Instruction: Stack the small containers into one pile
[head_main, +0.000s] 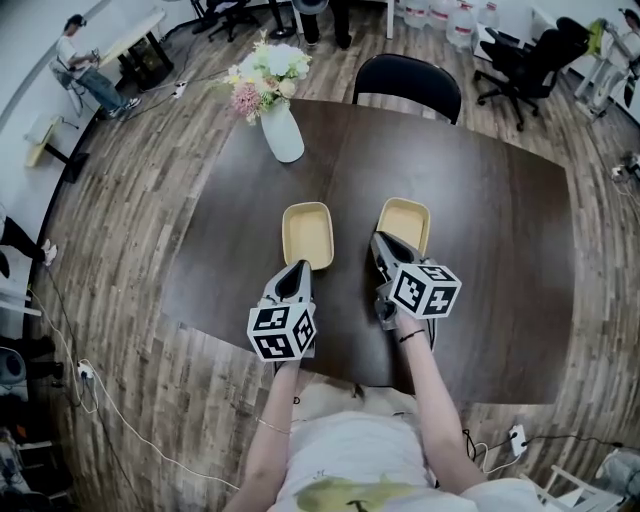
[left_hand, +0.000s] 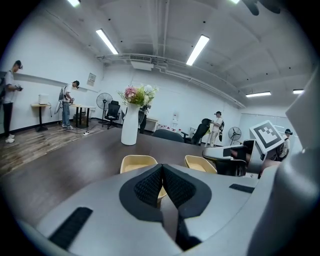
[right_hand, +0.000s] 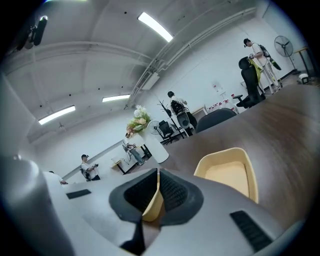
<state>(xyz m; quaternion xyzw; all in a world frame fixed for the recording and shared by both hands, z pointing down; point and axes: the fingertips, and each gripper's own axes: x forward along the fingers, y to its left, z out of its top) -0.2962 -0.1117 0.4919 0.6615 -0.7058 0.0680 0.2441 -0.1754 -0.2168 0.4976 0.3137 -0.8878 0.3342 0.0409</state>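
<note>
Obs: right gripper (head_main: 380, 241) clenched on right container (head_main: 406, 222) near rim; left container (head_main: 307, 234) sits parallel, leftward, left gripper (head_main: 300, 267) seemingly pinching it.

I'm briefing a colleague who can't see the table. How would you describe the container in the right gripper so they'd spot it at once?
On the dark table, two shallow cream containers are side by side, nearer the person than the white vase. It is the right container, farther from the vase than the left container, its near rim clamped in the right gripper.
</note>
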